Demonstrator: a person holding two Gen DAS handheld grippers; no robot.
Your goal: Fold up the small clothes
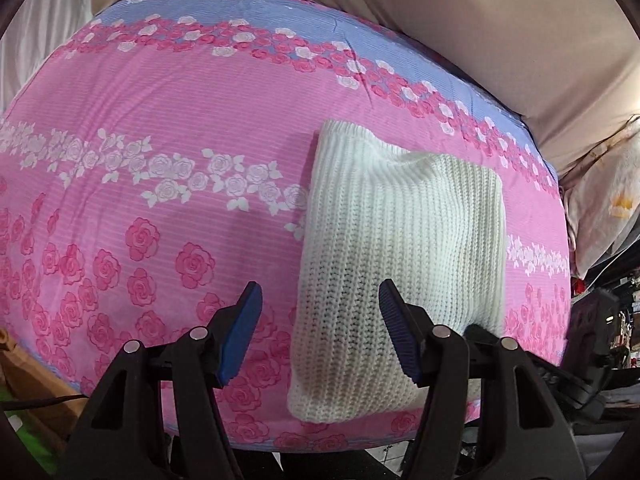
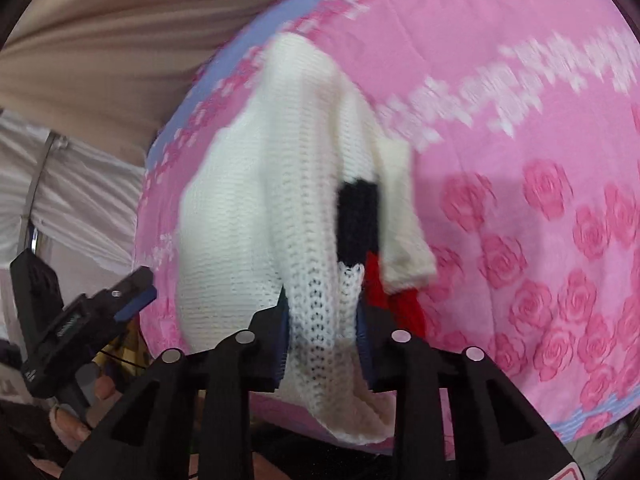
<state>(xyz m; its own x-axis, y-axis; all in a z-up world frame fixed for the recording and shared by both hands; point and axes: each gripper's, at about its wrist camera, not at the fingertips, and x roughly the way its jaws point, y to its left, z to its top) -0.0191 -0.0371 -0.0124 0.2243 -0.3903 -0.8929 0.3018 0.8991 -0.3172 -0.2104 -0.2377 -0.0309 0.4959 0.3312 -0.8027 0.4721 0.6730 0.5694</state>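
A small white knit sweater (image 1: 400,248) lies partly folded on the pink rose-print bed cover (image 1: 160,160), toward the near right. My left gripper (image 1: 320,320) is open and empty, hovering just above the sweater's near left edge. In the right wrist view my right gripper (image 2: 324,344) is shut on a bunched fold of the white sweater (image 2: 256,200) and lifts it off the cover; a black and red patch (image 2: 360,216) shows in the lifted fold. The left gripper also shows in the right wrist view (image 2: 132,296) at the lower left.
The bed cover (image 2: 520,120) fills most of both views. Beige fabric (image 1: 500,20) lies along the far side of the bed. A pale pillow-like bundle (image 1: 608,200) sits at the right edge. A brown box (image 1: 24,364) and a cable are below the bed's left edge.
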